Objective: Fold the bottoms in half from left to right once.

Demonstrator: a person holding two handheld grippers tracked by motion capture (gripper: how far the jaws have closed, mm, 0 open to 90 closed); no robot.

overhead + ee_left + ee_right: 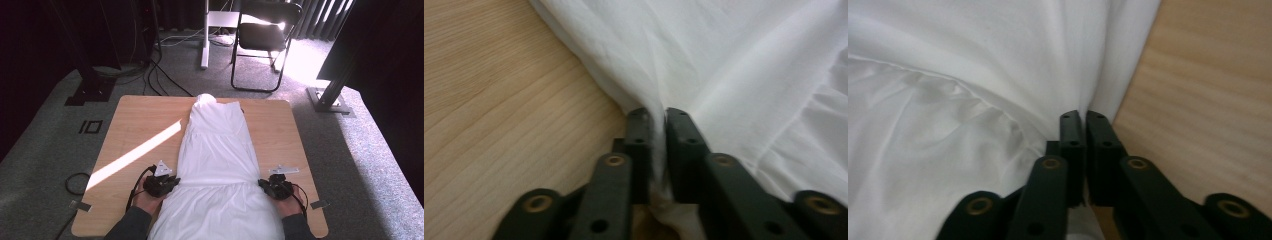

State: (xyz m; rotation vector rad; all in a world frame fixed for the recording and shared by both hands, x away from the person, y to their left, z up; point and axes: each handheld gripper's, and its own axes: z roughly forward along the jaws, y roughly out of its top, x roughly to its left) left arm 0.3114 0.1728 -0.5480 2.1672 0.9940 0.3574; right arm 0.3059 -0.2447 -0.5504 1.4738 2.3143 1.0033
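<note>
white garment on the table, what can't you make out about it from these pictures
- High view: the near end of the white garment is cut off by the bottom edge, between the forearms.
- Left gripper view: the cloth pinched by the left gripper is hidden inside the jaws.
- Right gripper view: whether the right gripper holds one layer or several is hidden; its jaws cover the fold.

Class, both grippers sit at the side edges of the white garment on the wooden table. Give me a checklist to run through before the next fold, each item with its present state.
1. Left gripper pinches the white garment at its edge: ok, cloth sits between its jaws.
2. Right gripper pinches the opposite edge: ok, jaws closed at the fabric's fold.
3. Both grips level across the garment: ok in the high view.
4. Garment lies flat on the wooden table: not ok, the near part is wrinkled.
5. Far end tidy: not ok, it is bunched.
6. Grip catches every layer: cannot tell.
</note>
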